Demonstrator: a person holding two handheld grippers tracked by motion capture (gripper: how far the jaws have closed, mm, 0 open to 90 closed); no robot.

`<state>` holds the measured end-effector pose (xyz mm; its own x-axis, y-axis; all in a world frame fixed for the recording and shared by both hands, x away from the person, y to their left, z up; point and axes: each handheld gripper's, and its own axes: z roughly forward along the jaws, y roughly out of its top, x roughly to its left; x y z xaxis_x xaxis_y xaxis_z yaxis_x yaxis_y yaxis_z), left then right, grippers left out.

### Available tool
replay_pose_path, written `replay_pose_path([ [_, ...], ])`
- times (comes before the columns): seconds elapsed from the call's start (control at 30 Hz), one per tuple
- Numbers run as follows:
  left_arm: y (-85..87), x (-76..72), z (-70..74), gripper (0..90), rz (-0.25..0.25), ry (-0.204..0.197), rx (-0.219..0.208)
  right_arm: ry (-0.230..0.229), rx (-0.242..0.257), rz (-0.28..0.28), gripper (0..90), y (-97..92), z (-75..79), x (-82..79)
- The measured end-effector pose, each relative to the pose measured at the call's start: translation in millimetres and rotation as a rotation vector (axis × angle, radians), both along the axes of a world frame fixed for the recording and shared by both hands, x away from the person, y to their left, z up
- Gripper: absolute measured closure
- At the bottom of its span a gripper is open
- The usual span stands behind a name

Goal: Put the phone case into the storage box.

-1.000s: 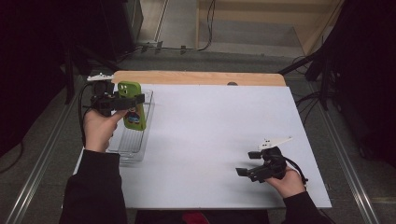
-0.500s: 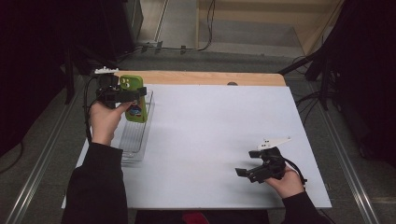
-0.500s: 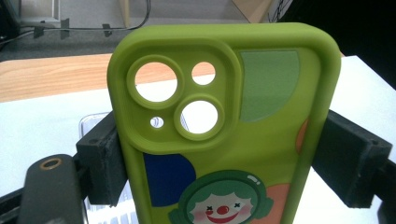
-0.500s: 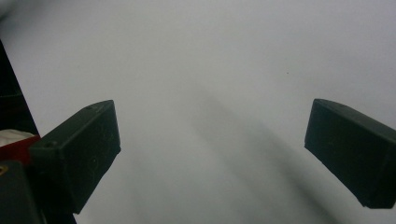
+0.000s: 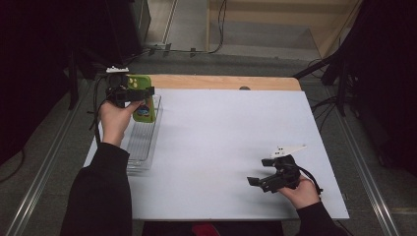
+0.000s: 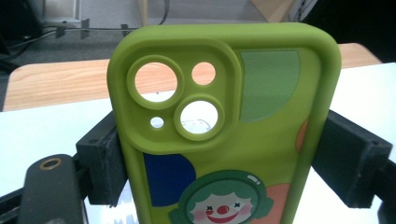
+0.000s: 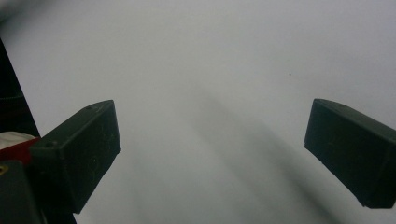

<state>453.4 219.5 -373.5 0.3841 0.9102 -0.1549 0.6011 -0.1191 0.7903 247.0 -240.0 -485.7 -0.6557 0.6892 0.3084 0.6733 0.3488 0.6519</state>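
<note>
Green phone case [image 6: 224,140], cartoon clown on its back, sits clamped upright between the left gripper's [image 5: 129,93] jaws, above the far end of the clear tray [image 5: 142,147] at the white table's [image 5: 221,142] left edge. Right gripper [image 5: 268,181] rests near the front right, jaws spread wide, nothing between them.

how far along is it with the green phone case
Done: the left gripper has the green phone case clamped by its side edges. In hand: it holds the case above the clear tray. Left: setting it down. The right gripper rests open on the table.
</note>
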Motion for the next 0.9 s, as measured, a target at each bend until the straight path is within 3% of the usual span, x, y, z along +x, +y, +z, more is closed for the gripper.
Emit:
replay_pose_path([
  [0.43, -3.0, 23.7, -9.7, 16.0, 0.037, -0.007, 0.018, -0.001, 0.015, 0.001, 2.2, -0.7, 0.3, -0.7],
  [0.63, -1.7, 31.5, -13.1, 15.9, 0.062, -0.032, 0.042, -0.003, 0.018, 0.001, 2.2, -0.3, 0.7, -0.9],
  [0.9, -3.2, 42.5, -25.3, 15.8, 0.077, -0.027, 0.037, -0.001, 0.020, 0.008, 2.3, 0.3, 0.5, -0.3],
])
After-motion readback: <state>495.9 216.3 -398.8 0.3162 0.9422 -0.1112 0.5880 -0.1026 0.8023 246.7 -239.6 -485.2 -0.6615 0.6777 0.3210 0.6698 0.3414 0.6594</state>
